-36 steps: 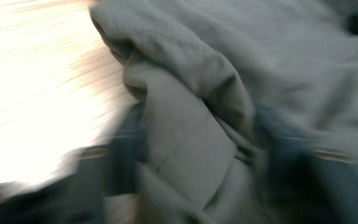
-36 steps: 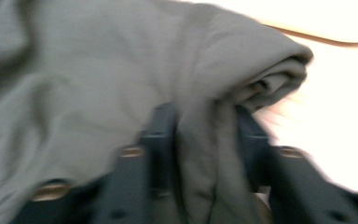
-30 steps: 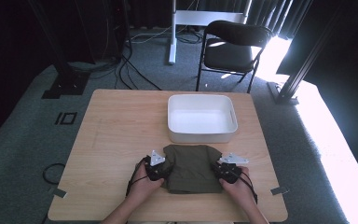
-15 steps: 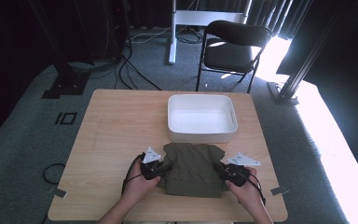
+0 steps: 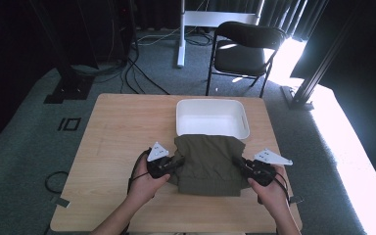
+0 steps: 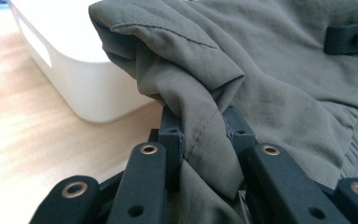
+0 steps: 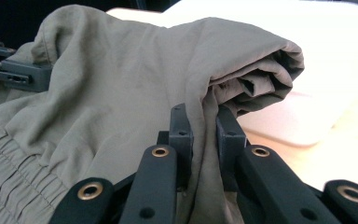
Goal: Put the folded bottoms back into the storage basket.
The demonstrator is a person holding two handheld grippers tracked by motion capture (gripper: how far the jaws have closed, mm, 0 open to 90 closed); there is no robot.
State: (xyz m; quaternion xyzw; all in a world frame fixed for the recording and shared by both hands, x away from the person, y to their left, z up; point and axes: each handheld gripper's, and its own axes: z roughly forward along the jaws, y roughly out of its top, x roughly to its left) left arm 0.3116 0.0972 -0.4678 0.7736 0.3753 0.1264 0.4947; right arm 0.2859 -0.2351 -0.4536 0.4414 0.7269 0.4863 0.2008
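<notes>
An olive-green folded garment (image 5: 208, 164) lies on the wooden table (image 5: 112, 142), its far edge touching or overlapping the near rim of a white tub (image 5: 211, 118). My left gripper (image 5: 177, 163) is shut on the garment's left side; in the left gripper view a bunched fold (image 6: 204, 135) is pinched between the jaws. On the right side my right gripper (image 5: 236, 162) is shut on the cloth (image 7: 204, 126) too. The garment's elastic waistband (image 7: 9, 154) shows in the right gripper view. The opposite gripper (image 6: 352, 37) appears across the cloth.
The white tub (image 6: 70, 70) stands empty at the table's far middle, right behind the garment. A black folding chair (image 5: 247, 51) and a white stand (image 5: 183, 29) are on the carpet beyond the table. Cables run across the floor at the back left.
Both grippers, shut on the garment's sides, have drawn slightly toward the table's near edge and shifted a little, with the garment's far edge staying at the tub's rim.
</notes>
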